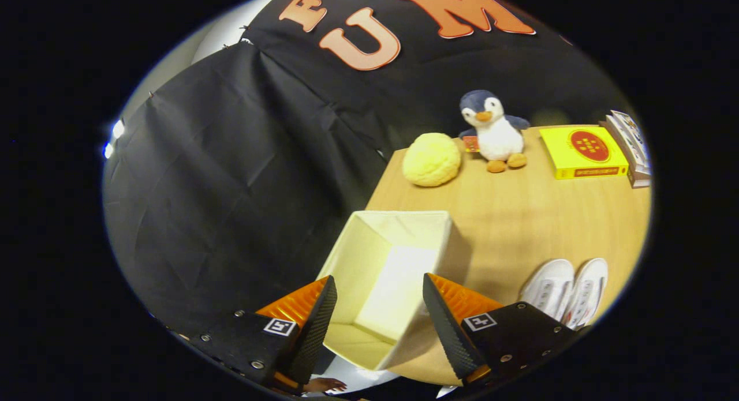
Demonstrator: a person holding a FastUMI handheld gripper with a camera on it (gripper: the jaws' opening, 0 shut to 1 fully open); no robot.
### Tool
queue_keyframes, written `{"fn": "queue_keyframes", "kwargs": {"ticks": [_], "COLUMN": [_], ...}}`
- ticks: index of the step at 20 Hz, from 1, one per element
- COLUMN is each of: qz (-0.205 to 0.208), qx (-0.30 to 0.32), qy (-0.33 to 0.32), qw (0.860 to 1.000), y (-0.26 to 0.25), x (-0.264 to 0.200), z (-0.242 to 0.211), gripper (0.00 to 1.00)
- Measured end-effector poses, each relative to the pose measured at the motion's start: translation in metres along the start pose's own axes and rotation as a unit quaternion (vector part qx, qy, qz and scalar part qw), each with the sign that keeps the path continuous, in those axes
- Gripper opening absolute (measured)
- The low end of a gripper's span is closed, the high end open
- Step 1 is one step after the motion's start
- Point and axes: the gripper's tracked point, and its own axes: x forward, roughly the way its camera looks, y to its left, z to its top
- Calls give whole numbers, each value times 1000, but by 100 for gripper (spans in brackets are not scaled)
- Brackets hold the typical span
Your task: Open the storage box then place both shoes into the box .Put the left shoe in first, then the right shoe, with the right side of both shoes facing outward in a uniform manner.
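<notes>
A cream fabric storage box (369, 248) stands open-topped near the table's left edge, its inside bare. My gripper (379, 287) hovers above it, open, with nothing between its fingers; the fingertips frame the box's interior. A pair of white shoes (567, 291) lies side by side on the table to the right of the box, beyond the right finger, toes pointing away from me. The near ends of the shoes are hidden behind the gripper body.
On the wooden table (519, 216) beyond the box sit a yellow round plush (432, 159), a penguin toy (493, 132), a yellow book (583, 152) and a stack of books (632, 147). The table's left edge drops off beside the box.
</notes>
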Motion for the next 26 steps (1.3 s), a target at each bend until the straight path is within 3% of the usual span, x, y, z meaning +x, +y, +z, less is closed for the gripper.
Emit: {"fn": "queue_keyframes", "kwargs": {"ticks": [6,11,18,22,26], "qz": [-129,-194,-224,-242,-274], "qx": [-24,-37,-70,-110,-141], "qy": [7,34,73,74,77], "qw": [991,980,969,961,948], "y": [-107,-159,-189,-203,-217], "x": [-31,-52,-47,-32,-18], "z": [-37,-79,-126,-129,-128], "gripper": [90,82,67,55,36]}}
